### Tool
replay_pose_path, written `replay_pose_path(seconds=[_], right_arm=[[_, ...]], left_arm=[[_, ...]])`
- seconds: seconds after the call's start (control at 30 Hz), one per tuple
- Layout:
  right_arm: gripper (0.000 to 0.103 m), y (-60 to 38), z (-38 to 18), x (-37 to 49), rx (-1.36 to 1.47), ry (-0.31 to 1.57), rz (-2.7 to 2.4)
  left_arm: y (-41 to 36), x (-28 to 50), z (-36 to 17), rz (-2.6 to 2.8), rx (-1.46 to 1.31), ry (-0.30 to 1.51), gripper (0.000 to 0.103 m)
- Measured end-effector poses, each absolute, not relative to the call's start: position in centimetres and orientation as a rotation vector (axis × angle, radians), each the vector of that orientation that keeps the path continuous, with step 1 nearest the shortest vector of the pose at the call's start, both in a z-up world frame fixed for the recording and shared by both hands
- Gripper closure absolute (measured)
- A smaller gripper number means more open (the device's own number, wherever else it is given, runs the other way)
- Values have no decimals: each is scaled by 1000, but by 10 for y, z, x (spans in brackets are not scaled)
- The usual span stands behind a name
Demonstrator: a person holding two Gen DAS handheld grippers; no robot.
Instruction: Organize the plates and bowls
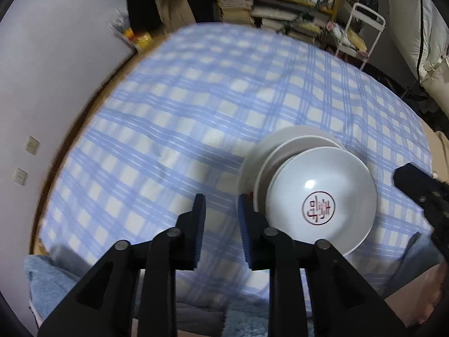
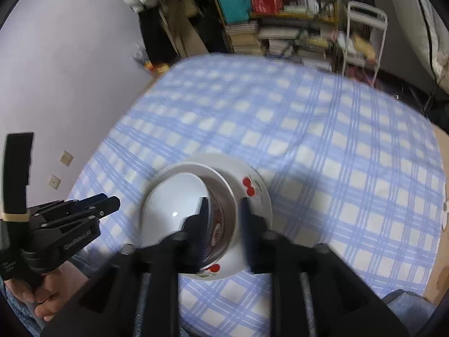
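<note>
Stack on blue checked cloth (image 1: 168,112), near-right part: white bowl (image 1: 321,196) with red emblem inside wider bowl (image 2: 224,193), on cherry-print plate (image 2: 255,191). Left gripper (image 1: 221,210) fingers apart, empty, just left of stack. Right gripper (image 2: 224,210) fingers apart, straddling near rims of both bowls, not clamped. Cluttered shelves (image 1: 280,0) far.
</note>
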State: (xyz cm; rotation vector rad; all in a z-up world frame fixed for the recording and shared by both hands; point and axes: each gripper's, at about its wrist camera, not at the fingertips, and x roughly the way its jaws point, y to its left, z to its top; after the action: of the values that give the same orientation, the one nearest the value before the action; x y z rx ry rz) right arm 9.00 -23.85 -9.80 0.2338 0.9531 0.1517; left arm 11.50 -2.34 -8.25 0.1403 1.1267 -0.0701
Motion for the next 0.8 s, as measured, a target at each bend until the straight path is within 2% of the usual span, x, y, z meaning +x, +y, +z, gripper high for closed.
replay_pose_path(seconds=[0.13, 0.2, 0.27, 0.37, 0.43, 0.47, 0.5, 0.63, 0.7, 0.8], right_arm=[[50, -239, -75, 62, 189, 819, 142], [43, -238, -67, 52, 170, 770, 138], [40, -235, -61, 42, 148, 736, 130], [38, -233, -59, 29, 138, 692, 115], [37, -233, -58, 21, 127, 661, 104], [34, -232, -58, 18, 118, 648, 97], [30, -231, -57, 13, 103, 632, 86], [19, -230, -53, -2, 77, 578, 80], [8, -228, -50, -9, 67, 539, 70], [1, -227, -49, -17, 55, 501, 59]], left_arm=[[-18, 92, -64, -33, 172, 1014, 66], [-15, 80, -56, -26, 185, 975, 61], [-12, 70, -50, -29, 188, 938, 54], [-11, 54, -40, -11, 209, 861, 50], [-11, 46, -35, -8, 222, 827, 39], [-9, 41, -31, -6, 220, 800, 29], [-9, 36, -29, -2, 215, 778, 25], [-6, 16, -18, 25, 206, 664, 19], [-4, 7, -13, 13, 192, 624, 13], [-5, -6, -8, 14, 205, 558, 10]])
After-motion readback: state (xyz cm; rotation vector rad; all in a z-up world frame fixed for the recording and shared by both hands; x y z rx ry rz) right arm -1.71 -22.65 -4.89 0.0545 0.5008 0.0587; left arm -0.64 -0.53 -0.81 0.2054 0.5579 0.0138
